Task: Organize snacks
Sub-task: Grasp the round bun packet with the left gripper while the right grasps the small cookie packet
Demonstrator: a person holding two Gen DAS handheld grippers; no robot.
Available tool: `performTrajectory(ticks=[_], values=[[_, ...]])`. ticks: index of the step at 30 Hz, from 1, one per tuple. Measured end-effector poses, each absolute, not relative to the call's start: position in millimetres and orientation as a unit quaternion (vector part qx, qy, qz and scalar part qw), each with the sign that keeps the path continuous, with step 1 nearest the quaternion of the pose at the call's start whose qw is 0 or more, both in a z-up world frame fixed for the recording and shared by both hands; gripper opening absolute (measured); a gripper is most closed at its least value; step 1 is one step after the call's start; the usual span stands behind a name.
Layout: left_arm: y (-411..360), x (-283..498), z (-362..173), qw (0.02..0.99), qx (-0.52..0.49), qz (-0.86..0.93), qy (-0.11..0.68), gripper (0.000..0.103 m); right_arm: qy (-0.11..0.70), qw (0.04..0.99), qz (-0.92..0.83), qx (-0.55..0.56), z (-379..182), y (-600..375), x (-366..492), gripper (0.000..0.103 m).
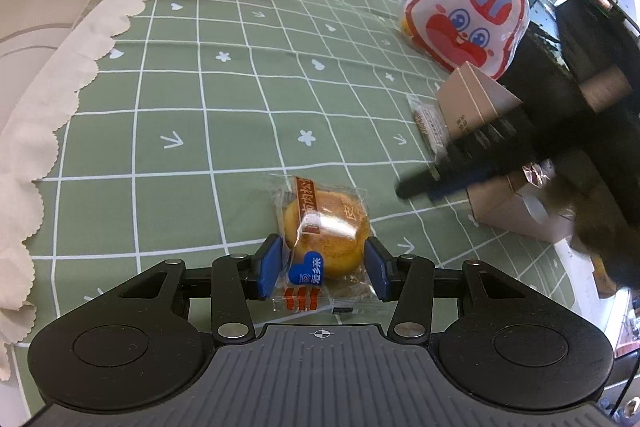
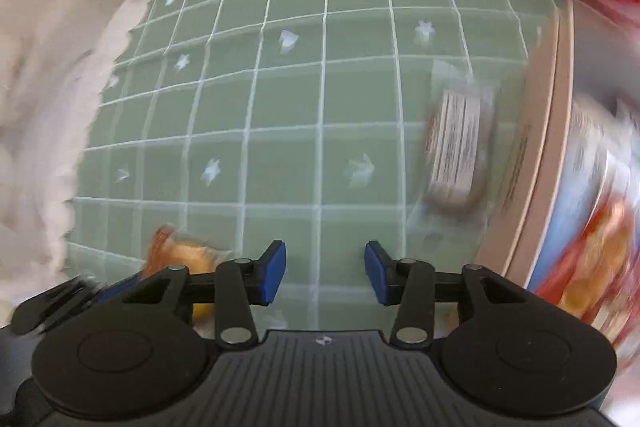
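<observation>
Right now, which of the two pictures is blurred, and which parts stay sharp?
Left wrist view: sharp on the wrapped pastry and tablecloth; only the right gripper is smeared. Right wrist view: whole scene smeared, especially the labelled packet; only its own gripper is crisp.

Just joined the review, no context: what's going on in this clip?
A person is sorting snacks on a green checked tablecloth. The left hand-held gripper straddles a wrapped pastry, its blue pads at the wrapper's sides. The right hand-held gripper is open and empty above the cloth, beside a small labelled packet and a beige box.
</observation>
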State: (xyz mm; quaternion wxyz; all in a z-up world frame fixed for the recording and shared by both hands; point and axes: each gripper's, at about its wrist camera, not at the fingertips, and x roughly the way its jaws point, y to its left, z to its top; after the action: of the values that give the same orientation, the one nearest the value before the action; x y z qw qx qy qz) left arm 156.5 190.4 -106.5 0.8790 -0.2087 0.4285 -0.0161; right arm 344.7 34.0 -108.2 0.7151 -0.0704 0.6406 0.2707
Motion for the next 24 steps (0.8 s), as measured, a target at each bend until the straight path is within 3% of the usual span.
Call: performTrajectory(ticks=[2,7,12,15,19,24], values=[[189.3,156.4,-106.4,0.88,-0.205,-0.015,0.429,0.051,0.629,0.719,0.288,-0.058,-104.1,21.0,330.0,0.04],[186.6,157.9,-105.4,0.879,-0.202,-0.008,0.431,0.051,0.508,0.809,0.284,-0.077,-73.6,-15.2,288.0,0.039],[183.1,161.1,-105.3,0.881,-0.196,-0.003,0.431,0.051,0.478,0.835,0.272,-0.023,-94.8,-33.7,275.6,0.038],[180.7,163.0,-104.7,0.881,-0.191,-0.003,0.433,0.051,0.481,0.836,0.261,-0.025,-104.4,-11.1,288.3,0.037],[181.0,164.3,-104.2,0.88,-0.185,-0.009,0.437,0.051,0.547,0.805,0.2,-0.11,-105.8,25.7,330.2,0.02],[184.0,162.2,-105.8,0.882,-0.196,-0.014,0.429,0.051,0.6,0.777,0.157,-0.108,-100.4,25.1,383.2,0.02]])
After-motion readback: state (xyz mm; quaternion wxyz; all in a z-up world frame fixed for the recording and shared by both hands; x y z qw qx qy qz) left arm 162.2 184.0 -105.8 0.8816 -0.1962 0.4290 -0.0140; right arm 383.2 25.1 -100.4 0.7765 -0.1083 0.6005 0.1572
